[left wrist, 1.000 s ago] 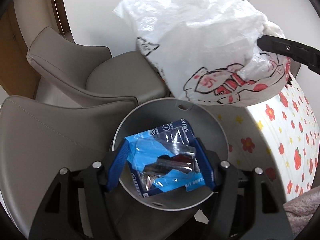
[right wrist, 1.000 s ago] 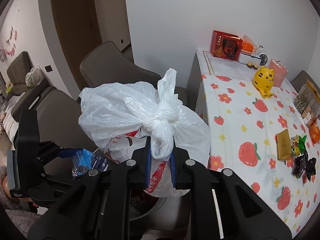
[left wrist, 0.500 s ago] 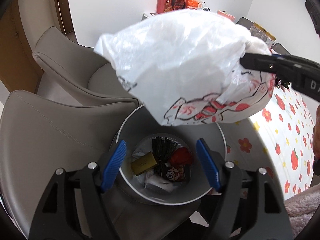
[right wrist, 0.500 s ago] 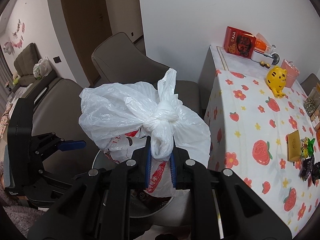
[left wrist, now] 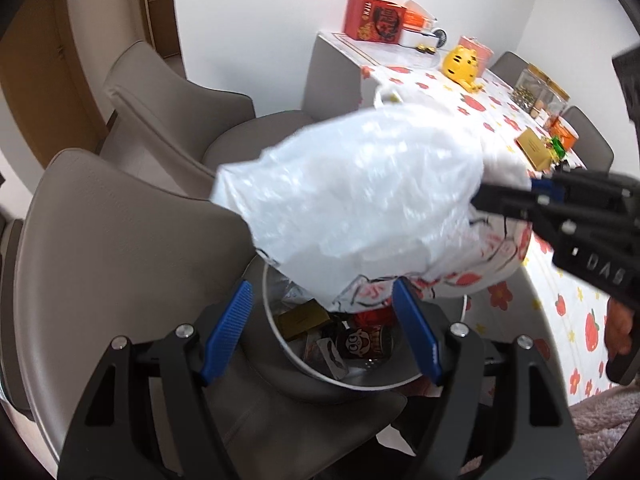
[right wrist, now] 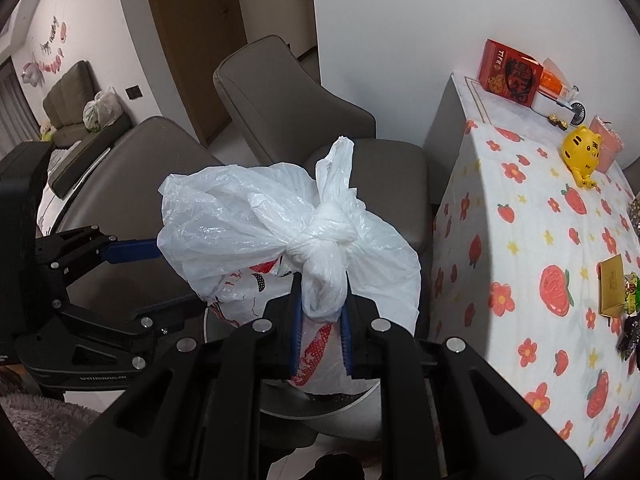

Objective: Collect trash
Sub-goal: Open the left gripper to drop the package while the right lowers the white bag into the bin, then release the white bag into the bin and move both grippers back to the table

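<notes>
A knotted white trash bag [right wrist: 288,236] is held in the air over a round grey bin [left wrist: 352,380], clamped by the right gripper [right wrist: 320,308] just below its knot [right wrist: 324,240], with the blue pads pressed against the twisted plastic. Red and black print is seen on the lower part of the bag. In the left wrist view the bag [left wrist: 352,200] is blurred and covers the far half of the bin's mouth. The left gripper [left wrist: 324,332] is held with its fingers spread wide on either side of the bin's mouth, and nothing is held between them. Inside the bin a gold box [left wrist: 302,318], a red wrapper and a small printed packet are seen. The bin is set on the seat of a grey chair [left wrist: 120,264]; a second grey chair [right wrist: 288,92] is seen further back. To the right, a tabletop [right wrist: 552,248] is covered with a cloth of red flowers and strawberries, on which a gold box [right wrist: 612,284], a yellow tiger figure [right wrist: 582,152] and, at the far end, a red carton [right wrist: 510,74] are placed.
</notes>
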